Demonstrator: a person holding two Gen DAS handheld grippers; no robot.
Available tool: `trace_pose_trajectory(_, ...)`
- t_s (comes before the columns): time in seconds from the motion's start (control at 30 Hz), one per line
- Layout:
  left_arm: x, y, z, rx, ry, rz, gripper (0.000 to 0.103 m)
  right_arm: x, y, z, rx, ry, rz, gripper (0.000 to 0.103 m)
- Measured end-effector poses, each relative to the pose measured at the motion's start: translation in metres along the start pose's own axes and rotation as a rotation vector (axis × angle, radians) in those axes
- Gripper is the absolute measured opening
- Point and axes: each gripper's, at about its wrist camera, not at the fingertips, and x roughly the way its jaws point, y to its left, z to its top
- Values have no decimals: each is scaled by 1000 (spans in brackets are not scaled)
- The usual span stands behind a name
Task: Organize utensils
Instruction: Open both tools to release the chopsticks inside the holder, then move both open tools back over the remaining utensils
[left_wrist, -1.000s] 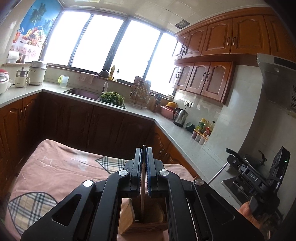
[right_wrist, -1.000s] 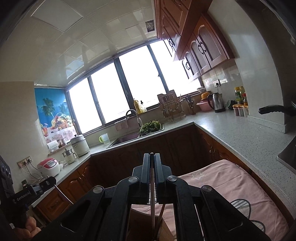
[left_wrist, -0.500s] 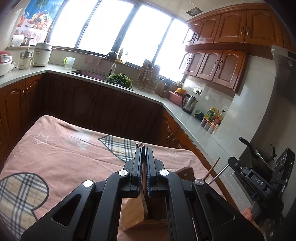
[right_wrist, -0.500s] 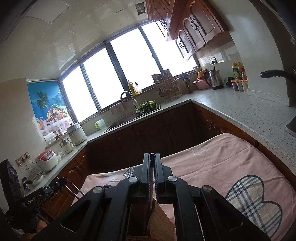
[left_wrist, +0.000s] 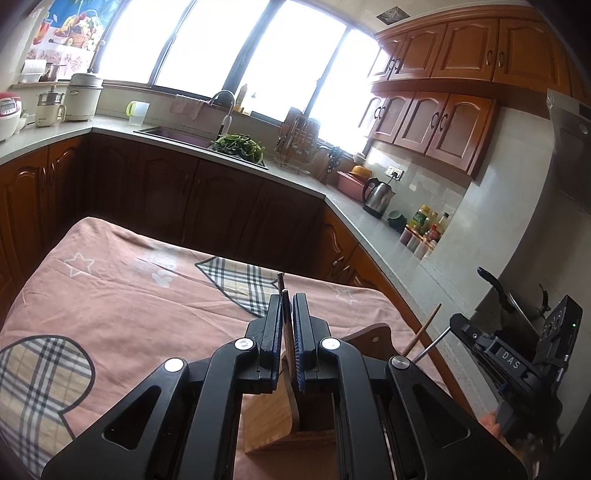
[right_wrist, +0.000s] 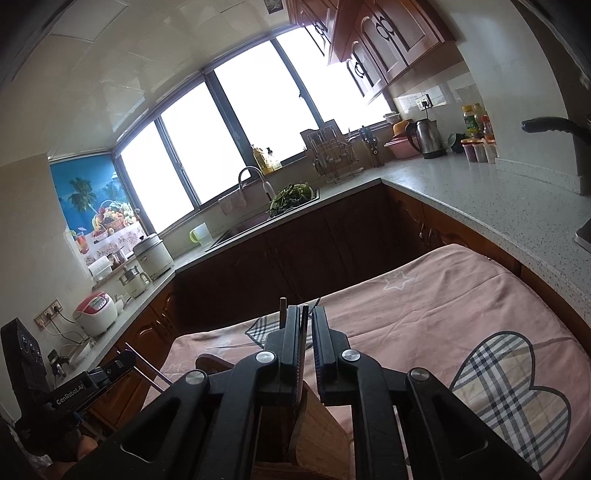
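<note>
Wooden holder (left_wrist: 273, 417) half hidden | left tool (left_wrist: 285, 325), right tool (right_wrist: 307, 332) opening, chopstick (left_wrist: 285, 314) between each

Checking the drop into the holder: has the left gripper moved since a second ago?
Yes. The left gripper has come down: the window sits higher in its view, more tablecloth shows.

Your wooden holder (left_wrist: 273, 417) stands upright on the near edge of the table, an open-topped bamboo box. A thin chopstick (left_wrist: 285, 325) rises from it, nearly upright, and a second dark stick (left_wrist: 280, 280) pokes up just behind it. Further right, one wooden stick (left_wrist: 424, 326) leans out to the right.
</note>
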Motion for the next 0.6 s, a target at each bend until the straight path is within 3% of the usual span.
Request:
trace_pose_trajectory(0.07,-1,1,-1,2,7,8,18,0,-1,0,9,3,4,11)
trace_pose_trajectory(0.13,-3,4,-1,-6,6,13,43,-2,-3,-1,22,4,-1,22)
trace_pose_trajectory(0.2,-7,6,-1,-10,0,23,57,-6,-7,0,48,-4,12,66)
trace_pose_trajectory(0.27,-12,7,-2,-13,-2,29,68,-12,-9,0,65,-24,14,80)
trace_pose_trajectory(0.4,-23,7,-7,-3,5,46,80,-24,-12,0,87,-37,31,89)
trace_pose_trajectory(0.6,-48,5,-23,24,26,72,85,-50,-11,-6,90,-38,43,90)
